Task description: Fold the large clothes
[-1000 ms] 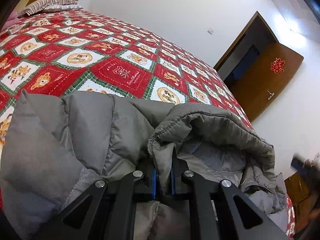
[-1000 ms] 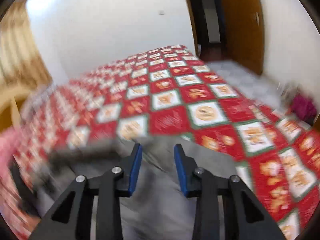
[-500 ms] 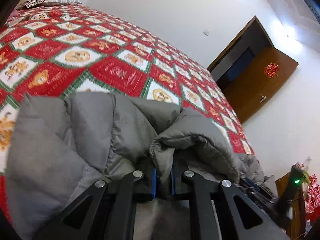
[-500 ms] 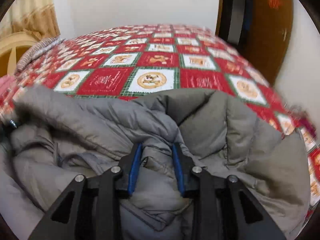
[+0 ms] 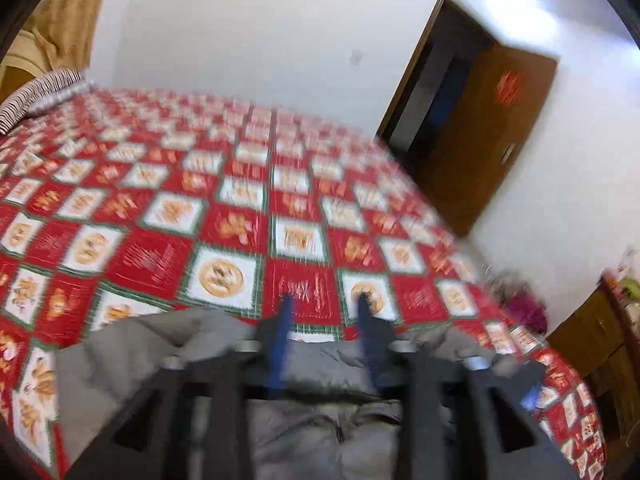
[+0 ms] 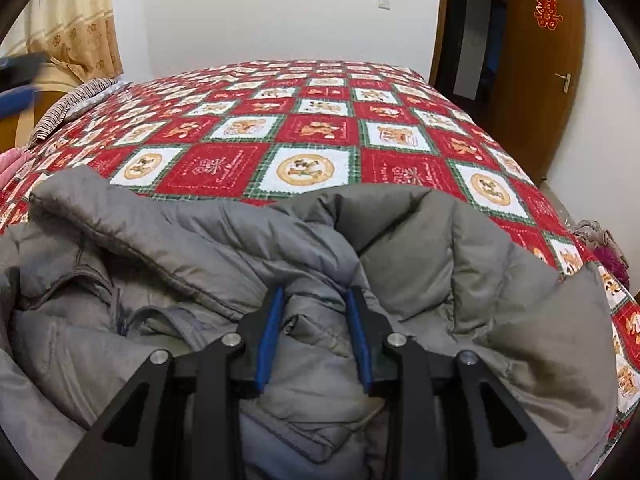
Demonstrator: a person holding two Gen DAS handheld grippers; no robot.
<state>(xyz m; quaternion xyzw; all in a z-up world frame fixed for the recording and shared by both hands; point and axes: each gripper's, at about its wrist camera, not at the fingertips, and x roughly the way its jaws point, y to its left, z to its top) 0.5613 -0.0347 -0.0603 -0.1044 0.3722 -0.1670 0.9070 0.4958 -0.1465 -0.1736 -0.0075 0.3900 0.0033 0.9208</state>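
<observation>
A grey puffer jacket (image 6: 420,248) lies bunched at the near edge of the bed. My right gripper (image 6: 314,294) is open, with its blue-padded fingers on either side of a fold of the jacket, tips under a raised ridge of fabric. In the left wrist view, which is motion-blurred, my left gripper (image 5: 322,302) is open and empty, raised above the jacket (image 5: 160,344), with its tips over the bedspread.
The bed has a red, white and green patchwork bedspread (image 6: 312,128). A striped pillow (image 6: 72,100) lies at the far left. A brown wooden door (image 6: 536,60) stands open at the right. A wooden cabinet (image 5: 600,332) stands at the right edge.
My left gripper let go of the jacket fold, opened and lifted away. My right gripper swung onto the jacket and now straddles a fold with its jaws still open.
</observation>
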